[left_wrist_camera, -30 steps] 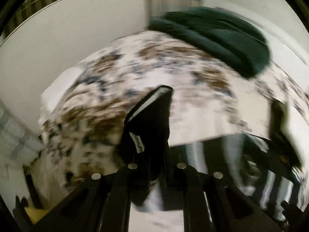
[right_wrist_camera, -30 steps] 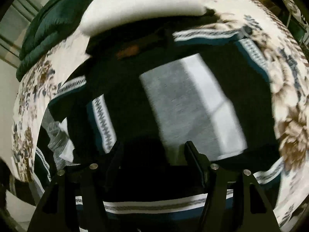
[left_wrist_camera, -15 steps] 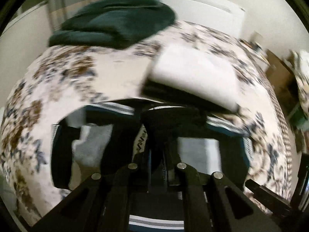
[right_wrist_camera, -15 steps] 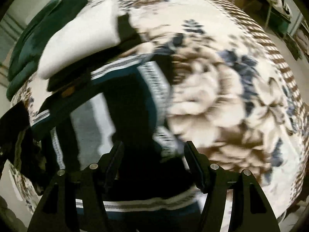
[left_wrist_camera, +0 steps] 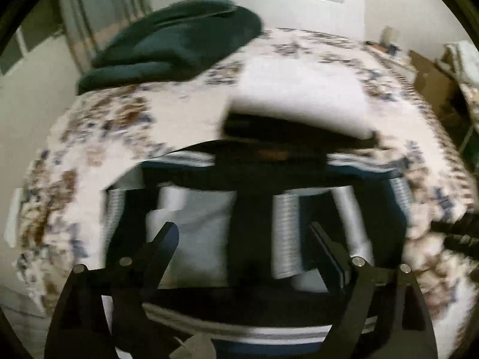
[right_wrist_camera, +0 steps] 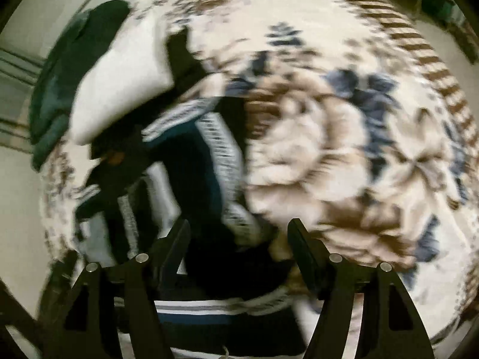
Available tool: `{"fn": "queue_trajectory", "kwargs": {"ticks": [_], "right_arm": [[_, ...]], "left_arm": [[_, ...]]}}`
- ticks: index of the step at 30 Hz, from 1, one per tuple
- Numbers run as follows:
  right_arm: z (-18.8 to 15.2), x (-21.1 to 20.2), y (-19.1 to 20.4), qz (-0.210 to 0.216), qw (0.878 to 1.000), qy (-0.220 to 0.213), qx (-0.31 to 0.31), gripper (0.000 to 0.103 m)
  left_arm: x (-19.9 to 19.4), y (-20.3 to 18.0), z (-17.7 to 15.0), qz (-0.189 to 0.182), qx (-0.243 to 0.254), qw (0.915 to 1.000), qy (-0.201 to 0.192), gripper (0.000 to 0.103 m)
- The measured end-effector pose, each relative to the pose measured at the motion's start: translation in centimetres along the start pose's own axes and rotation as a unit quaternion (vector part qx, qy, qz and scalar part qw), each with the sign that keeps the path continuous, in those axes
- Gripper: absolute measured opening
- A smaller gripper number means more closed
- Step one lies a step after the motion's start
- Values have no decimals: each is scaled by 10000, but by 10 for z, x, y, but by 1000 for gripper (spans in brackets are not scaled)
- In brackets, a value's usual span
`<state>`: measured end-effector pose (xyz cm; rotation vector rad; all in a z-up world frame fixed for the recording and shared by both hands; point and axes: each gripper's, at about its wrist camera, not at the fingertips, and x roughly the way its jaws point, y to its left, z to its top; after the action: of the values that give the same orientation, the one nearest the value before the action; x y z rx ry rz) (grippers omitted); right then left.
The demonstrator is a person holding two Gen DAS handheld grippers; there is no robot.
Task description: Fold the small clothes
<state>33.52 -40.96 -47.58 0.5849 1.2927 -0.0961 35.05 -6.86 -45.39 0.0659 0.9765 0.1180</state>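
- Left gripper, bottom centre of the left wrist view: jaws opening, spread wide, nothing pinched. Dark fabric lies under the gap, pads clear of it.
- Right gripper, bottom centre of the right wrist view: jaws opening slightly, spread, nothing pinched. Cloth edge sits below the gap; can't tell if the tips touch it.
- Both point steeply down at the bed. Both frames motion-blurred, so detail is soft.
- Task item: small dark navy garment with grey panels and white patterned stripe bands. Centre to lower half of the left view; lower left to centre of the right view. Lies fairly flat on the bed, looks part-folded, a striped hem band along the bottom edge.
- Handling, my read: light, limp knit, no stiffness. It will sag and drag when lifted and should not slip much on the fuzzy cover. Not fragile.
- Where to hold: pinch the banded hem or a corner, one gripper per corner, so the fold line stays straight. A mid-panel grab would likely bunch it.
- Under it: cream bedspread with brown and blue floral print, right half of the right view.
- Just behind the garment: white folded cloth on top of a dark folded item.
- Farthest, upper left: dark green folded blanket.
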Motion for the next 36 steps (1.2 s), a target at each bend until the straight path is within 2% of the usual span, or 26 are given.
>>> {"fn": "queue_trajectory", "kwargs": {"ticks": [5,7,11,12,14,16,18,21,24,29,33,34,35,36], "right_arm": [[11,27,49,345,9985,279,-325,70],[15,55,72,522,9961,574,-419,71],[16,110,100,523,9918,1067,-469,72],[14,125,110,449,9902,1191,-576,68],[9,128,127,178,9905,1036,-891,12],[5,115,138,42,9912,662,-1148,9],[3,92,141,-57,9921,305,-1216,8],[9,59,127,-120,9951,7,-985,8],[23,39,105,-409,9961,-122,-773,7],[43,48,55,-760,9965,185,-290,8],[44,68,23,-637,9950,756,110,10],[45,68,17,-603,9945,820,244,19],[46,65,12,-641,9942,796,334,33],[45,56,10,-677,9948,649,388,38]], "left_arm": [[9,68,-22,731,-325,9960,409,86],[15,97,-32,1005,-547,9915,619,86],[24,139,-52,1351,-1018,9814,912,86],[26,149,-56,1443,-1132,9782,970,86],[27,164,-59,1545,-1282,9743,1021,86],[26,177,-60,1609,-1432,9714,999,86],[27,186,-57,1621,-1512,9703,964,86],[32,194,-47,1558,-1580,9708,907,86],[43,196,-33,1427,-1637,9722,870,86],[75,190,-5,1228,-1509,9772,848,86],[111,182,10,1166,-1218,9808,979,86],[116,182,12,1150,-1156,9813,1024,86],[120,180,13,1124,-1089,9817,1087,86],[121,179,15,1063,-1037,9825,1123,86]]}}
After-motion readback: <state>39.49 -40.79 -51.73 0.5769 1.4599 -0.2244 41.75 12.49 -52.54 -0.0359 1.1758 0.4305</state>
